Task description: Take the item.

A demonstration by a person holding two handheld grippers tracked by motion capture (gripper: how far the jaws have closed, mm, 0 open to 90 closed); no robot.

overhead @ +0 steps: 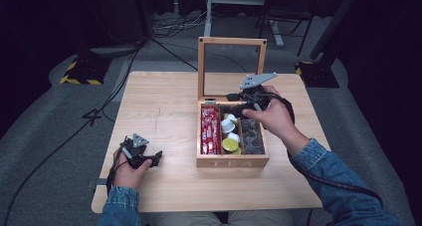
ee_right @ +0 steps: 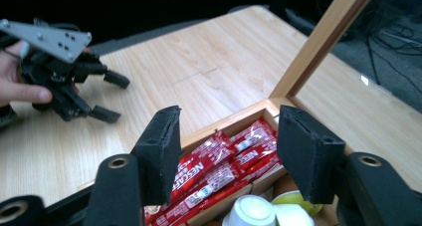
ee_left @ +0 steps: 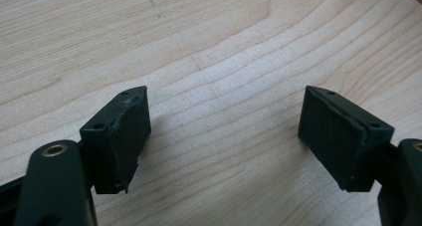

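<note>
A wooden tea box (overhead: 232, 162) stands open on the table (overhead: 164, 106), its glass-paned lid (overhead: 232, 42) upright at the back. Red sachets (overhead: 210, 130) (ee_right: 219, 176) fill the left compartment. White creamer cups (overhead: 229, 124) (ee_right: 251, 211) and a yellow-green capsule (overhead: 230, 144) lie in the middle one. My right gripper (overhead: 238, 108) (ee_right: 226, 141) hovers over the box's back end, jaws open above the sachets with nothing between them. My left gripper (overhead: 155, 159) (ee_left: 224, 136) rests near the table's front left, open over bare wood; it appears far off in the right gripper view (ee_right: 112, 96).
The box's right compartment (overhead: 251, 134) holds dark items I cannot identify. Bare wood stretches from the left gripper to the box. Cables and stand bases lie on the grey floor beyond the table's far edge.
</note>
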